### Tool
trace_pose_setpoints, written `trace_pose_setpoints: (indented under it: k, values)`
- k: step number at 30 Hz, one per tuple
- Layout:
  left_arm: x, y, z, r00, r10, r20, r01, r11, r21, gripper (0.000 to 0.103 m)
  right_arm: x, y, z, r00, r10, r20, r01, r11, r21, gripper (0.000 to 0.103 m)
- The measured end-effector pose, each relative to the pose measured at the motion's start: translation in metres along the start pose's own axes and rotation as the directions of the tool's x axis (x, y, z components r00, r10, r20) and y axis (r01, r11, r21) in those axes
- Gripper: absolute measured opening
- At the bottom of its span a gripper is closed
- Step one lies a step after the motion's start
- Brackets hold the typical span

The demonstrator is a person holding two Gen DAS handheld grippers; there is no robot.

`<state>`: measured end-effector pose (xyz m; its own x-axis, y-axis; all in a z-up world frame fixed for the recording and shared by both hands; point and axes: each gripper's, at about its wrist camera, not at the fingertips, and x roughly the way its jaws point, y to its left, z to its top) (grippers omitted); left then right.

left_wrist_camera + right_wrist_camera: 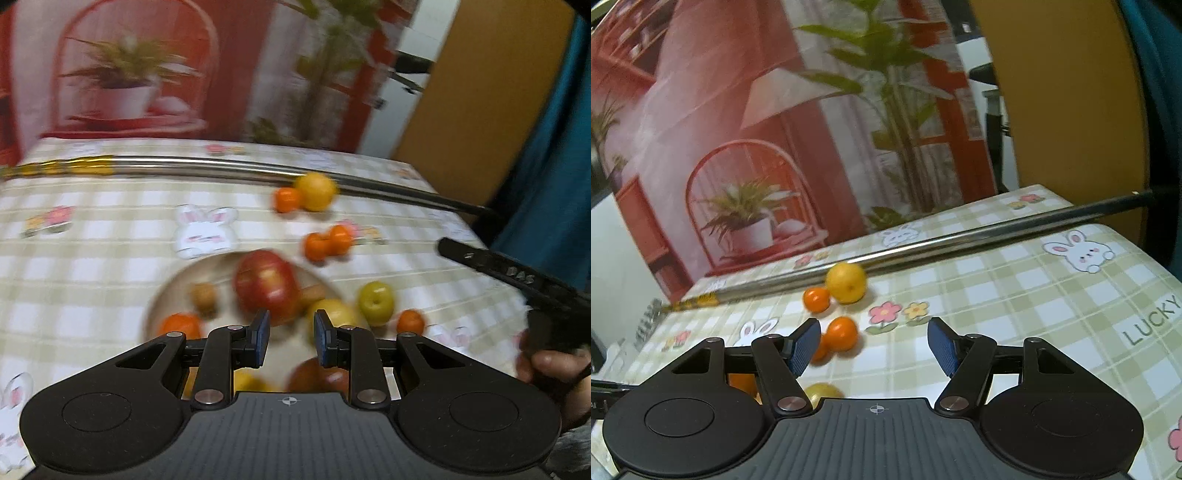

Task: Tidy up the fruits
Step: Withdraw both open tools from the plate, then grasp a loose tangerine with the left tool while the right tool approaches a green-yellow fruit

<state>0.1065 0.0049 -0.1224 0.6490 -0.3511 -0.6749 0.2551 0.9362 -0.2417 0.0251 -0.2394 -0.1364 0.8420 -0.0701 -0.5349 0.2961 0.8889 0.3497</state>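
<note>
A pale plate [166, 291] on the checked cloth holds a big red apple [266, 286], a brown fruit [204, 297], an orange [181, 325] and a yellow fruit [334, 314]. My left gripper [291, 341] hovers open over the plate's near side, nothing between its blue pads. Loose on the cloth lie a green apple [376, 303], a small orange [410, 322], a pair of oranges [328, 240], and a lemon [316, 191] beside another orange [287, 199]. My right gripper [873, 345] is open and empty, the orange pair [842, 334] just left of its gap, the lemon [846, 282] farther off.
A long metal rod [221, 166] lies across the far side of the table, touching the lemon. A printed backdrop [775, 147] stands behind the table. A hand [550, 373] holds the other gripper at the right edge of the left wrist view. The cloth to the right [1034, 314] is bare.
</note>
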Motion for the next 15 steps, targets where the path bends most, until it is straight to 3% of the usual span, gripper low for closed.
trace_pose_setpoints:
  k: [8, 15]
  values:
    - [0.044, -0.056, 0.020, 0.989, -0.119, -0.087, 0.128, 0.987, 0.098, 0.027, -0.002, -0.034, 0.006, 0.999, -0.031, 0.020, 0.030, 0.998, 0.054, 0.061]
    - [0.089, -0.098, 0.011, 0.969, -0.143, -0.200, 0.181, 0.966, 0.185, 0.027, -0.004, -0.052, 0.004, 0.999, -0.041, 0.035, 0.038, 0.996, 0.083, 0.061]
